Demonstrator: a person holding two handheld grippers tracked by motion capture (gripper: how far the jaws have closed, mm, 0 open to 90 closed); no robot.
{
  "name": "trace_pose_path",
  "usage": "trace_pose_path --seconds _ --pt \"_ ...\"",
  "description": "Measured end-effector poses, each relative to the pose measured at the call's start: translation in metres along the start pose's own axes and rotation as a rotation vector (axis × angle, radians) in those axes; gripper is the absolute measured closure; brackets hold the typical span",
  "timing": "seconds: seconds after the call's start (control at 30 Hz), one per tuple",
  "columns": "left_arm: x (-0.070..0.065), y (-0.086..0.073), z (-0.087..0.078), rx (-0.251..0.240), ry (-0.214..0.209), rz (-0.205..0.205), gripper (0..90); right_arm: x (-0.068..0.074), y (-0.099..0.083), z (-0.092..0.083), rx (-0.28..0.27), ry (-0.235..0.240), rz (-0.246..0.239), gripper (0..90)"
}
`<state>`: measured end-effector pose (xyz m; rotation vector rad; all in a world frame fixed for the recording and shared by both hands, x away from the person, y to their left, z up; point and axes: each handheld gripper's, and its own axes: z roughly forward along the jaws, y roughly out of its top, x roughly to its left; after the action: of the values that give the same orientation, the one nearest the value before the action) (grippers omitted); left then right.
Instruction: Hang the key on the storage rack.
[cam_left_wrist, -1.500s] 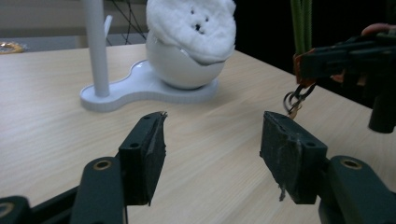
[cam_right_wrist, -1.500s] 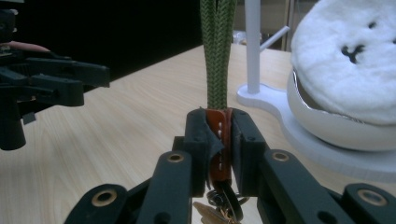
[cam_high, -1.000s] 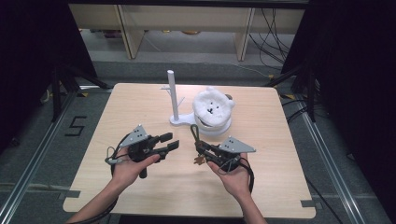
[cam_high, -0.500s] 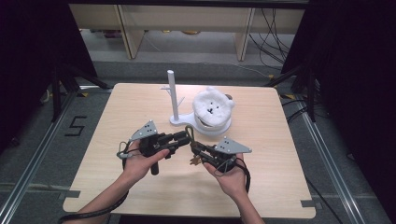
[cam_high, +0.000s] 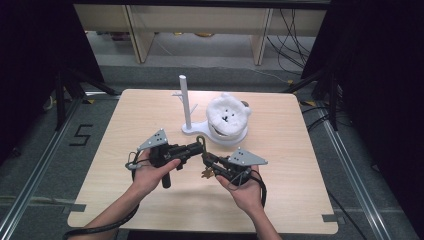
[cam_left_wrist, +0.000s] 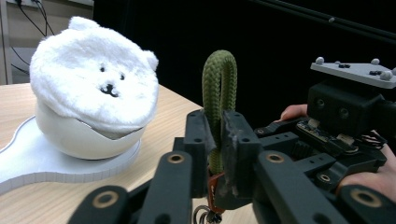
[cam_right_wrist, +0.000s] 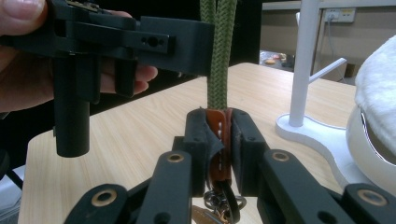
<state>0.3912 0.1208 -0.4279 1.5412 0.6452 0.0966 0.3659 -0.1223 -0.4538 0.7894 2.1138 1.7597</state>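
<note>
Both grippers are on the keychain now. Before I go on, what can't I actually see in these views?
- Keys: too small in the high view; in the right gripper view cut off by the bottom edge behind the jaws.
- Top of the rope loop: cut off by the right gripper view's top edge.
- Leather tab: mostly hidden between the right gripper's jaws.
- Stand: post outside the left gripper view.

A lab recording bay; black curtains (cam_high: 30, 60) flank the table (cam_high: 125, 200); floor tape (cam_high: 82, 135) numbered five; loose cables (cam_high: 295, 30) behind.

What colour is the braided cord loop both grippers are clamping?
Olive green; the cord loop shows best in the left gripper view, above the left gripper.
</note>
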Motion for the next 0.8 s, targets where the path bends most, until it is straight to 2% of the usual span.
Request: trace_pose_path --seconds 0.13,0.17,0.23,0.3,0.33,0.4,0.43,0.47,0.5,0.53,0.57,0.6,0.63,0.8 --pt "-0.003 0.001 0.0 0.003 0.003 0.012 83.5 0.0 0.0 0.001 0.002 0.006 0.004 78.6" --pt "-0.004 0.002 -0.001 0.006 0.009 0.019 83.6 0.001 0.0 0.001 0.008 0.011 0.021 77.6" --pt "-0.005 0.003 -0.002 0.014 0.022 0.038 83.7 0.001 0.001 0.001 0.006 -0.004 0.011 71.5" --pt "-0.004 0.004 -0.002 0.007 0.023 0.039 83.8 0.001 0.001 0.002 0.004 0.007 0.022 68.1" --pt "-0.003 0.006 -0.005 0.011 0.046 0.044 83.8 0.002 0.001 0.0 0.024 -0.02 0.02 64.5" --pt "-0.002 0.007 -0.006 0.009 0.051 0.052 83.7 0.001 0.001 0.0 0.02 -0.015 0.011 63.0" --pt "-0.001 0.008 -0.007 0.007 0.068 0.063 83.7 0.001 0.001 0.0 0.027 -0.018 0.013 61.6" --pt "0.0 0.009 -0.009 0.005 0.079 0.072 83.8 0.001 0.001 -0.001 0.038 -0.026 0.006 60.3" --pt "0.001 0.01 -0.01 0.006 0.089 0.083 83.7 0.001 0.0 -0.003 0.045 -0.034 0.024 59.4" --pt "0.002 0.011 -0.012 0.002 0.098 0.091 83.7 -0.001 -0.001 -0.003 0.037 -0.041 0.007 58.8" --pt "0.003 0.012 -0.013 -0.002 0.104 0.1 83.8 -0.001 -0.001 -0.005 0.046 -0.046 0.02 58.3" --pt "0.003 0.013 -0.015 0.0 0.117 0.104 83.7 -0.003 -0.002 -0.006 0.05 -0.053 0.002 57.9" --pt "0.005 0.014 -0.018 -0.004 0.131 0.116 83.7 -0.004 -0.004 -0.009 0.053 -0.073 0.019 57.1" --pt "0.01 0.017 -0.026 -0.006 0.173 0.131 83.7 -0.006 -0.006 -0.016 0.07 -0.095 0.001 56.1"
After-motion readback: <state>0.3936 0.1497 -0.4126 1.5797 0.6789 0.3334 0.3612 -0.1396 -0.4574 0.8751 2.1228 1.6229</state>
